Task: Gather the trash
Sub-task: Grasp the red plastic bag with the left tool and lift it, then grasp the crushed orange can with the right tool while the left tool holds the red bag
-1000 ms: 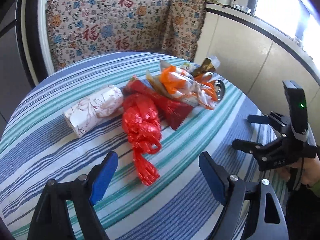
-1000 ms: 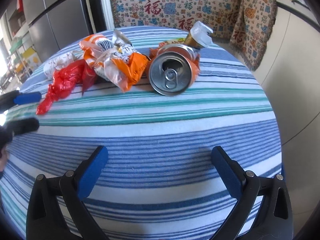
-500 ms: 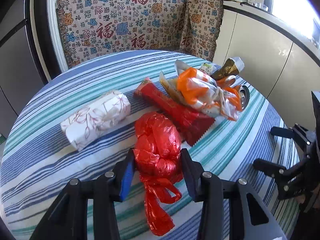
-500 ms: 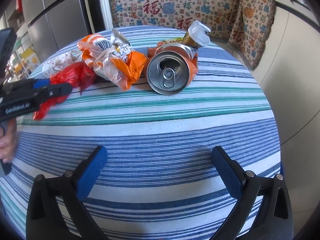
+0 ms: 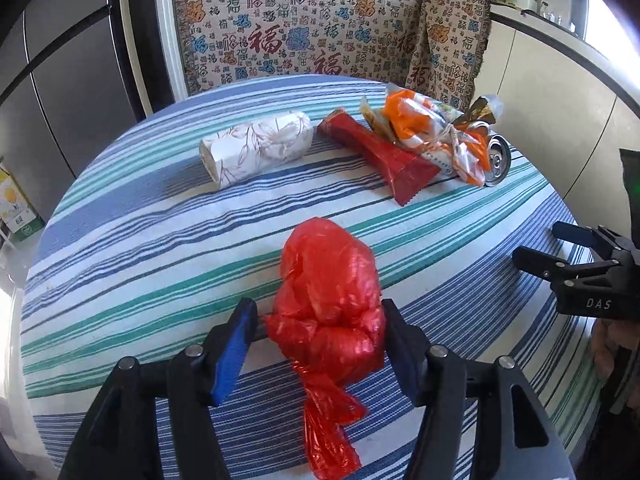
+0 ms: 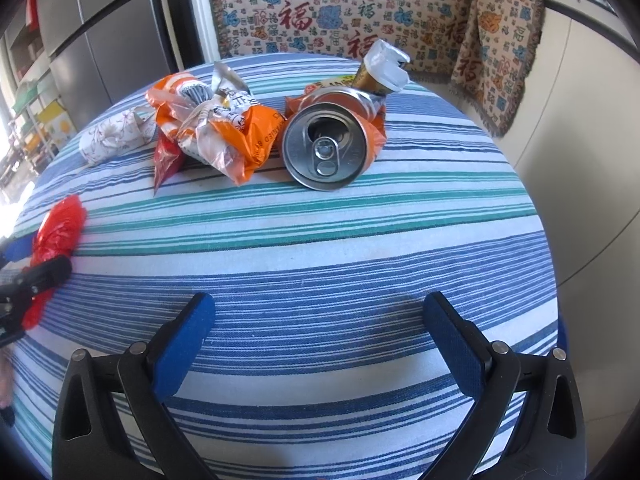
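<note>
The left tongs (image 5: 320, 344) are clamped on a crumpled red plastic bag (image 5: 328, 304), one blue pad pressed to each side of the bundle, whose knotted tail hangs down below the pads. The bag sits above the striped cloth of the round desk (image 5: 132, 240), at the near edge, well apart from the other trash. In the right wrist view the same bag (image 6: 60, 228) shows at the far left edge of the desk (image 6: 360, 264) with a black finger of the left tongs (image 6: 36, 280) across it.

The right tongs (image 6: 320, 336) stand wide with nothing between the blue pads, held low over the near side of the desk and pointing toward the aluminium can (image 6: 326, 146), which lies on its side with its opened top facing them. Just left of the can lies a crumpled orange-and-white wrapper (image 6: 216, 132), then a red snack packet (image 6: 166, 156), then a floral tissue pack (image 6: 116, 140). A gold sachet (image 6: 380, 72) pokes up behind the can. From the left wrist view the right tongs (image 5: 560, 252) appear at the desk's right edge.
</note>
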`<state>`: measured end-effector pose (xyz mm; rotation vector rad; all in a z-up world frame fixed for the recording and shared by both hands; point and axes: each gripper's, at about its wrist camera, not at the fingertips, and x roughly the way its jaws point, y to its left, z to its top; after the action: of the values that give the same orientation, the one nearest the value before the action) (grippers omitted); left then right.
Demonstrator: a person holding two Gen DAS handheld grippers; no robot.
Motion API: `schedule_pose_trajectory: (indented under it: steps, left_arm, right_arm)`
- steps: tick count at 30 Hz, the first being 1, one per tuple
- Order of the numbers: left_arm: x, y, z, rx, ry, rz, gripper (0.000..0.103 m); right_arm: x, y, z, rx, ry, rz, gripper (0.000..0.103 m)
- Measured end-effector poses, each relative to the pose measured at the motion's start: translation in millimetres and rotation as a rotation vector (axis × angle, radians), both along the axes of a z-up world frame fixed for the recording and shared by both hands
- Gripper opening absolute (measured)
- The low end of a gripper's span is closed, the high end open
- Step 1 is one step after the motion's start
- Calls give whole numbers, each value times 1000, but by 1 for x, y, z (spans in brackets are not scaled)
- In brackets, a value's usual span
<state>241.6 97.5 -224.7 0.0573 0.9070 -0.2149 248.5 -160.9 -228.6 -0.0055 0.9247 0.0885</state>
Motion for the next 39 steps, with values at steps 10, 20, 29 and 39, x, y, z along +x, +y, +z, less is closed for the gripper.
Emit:
schedule_pose_trajectory:
  steps: [10,20,29,39]
  left_arm:
    - [0,-1,-3,28,-16,14,65]
    - [-1,-2,-2,29,-16,17,65]
    - [-1,-3,-2,29,-16,19,65]
    - [-1,-3,-2,29,-16,20,65]
  right_arm:
    - [12,-24,4,93,-22,-74,101]
    - [65,1,18,-5,-57,-19,90]
    - [60,1,25,-34,-126,12,68]
    - [-53,9,20,77,-111,112,69]
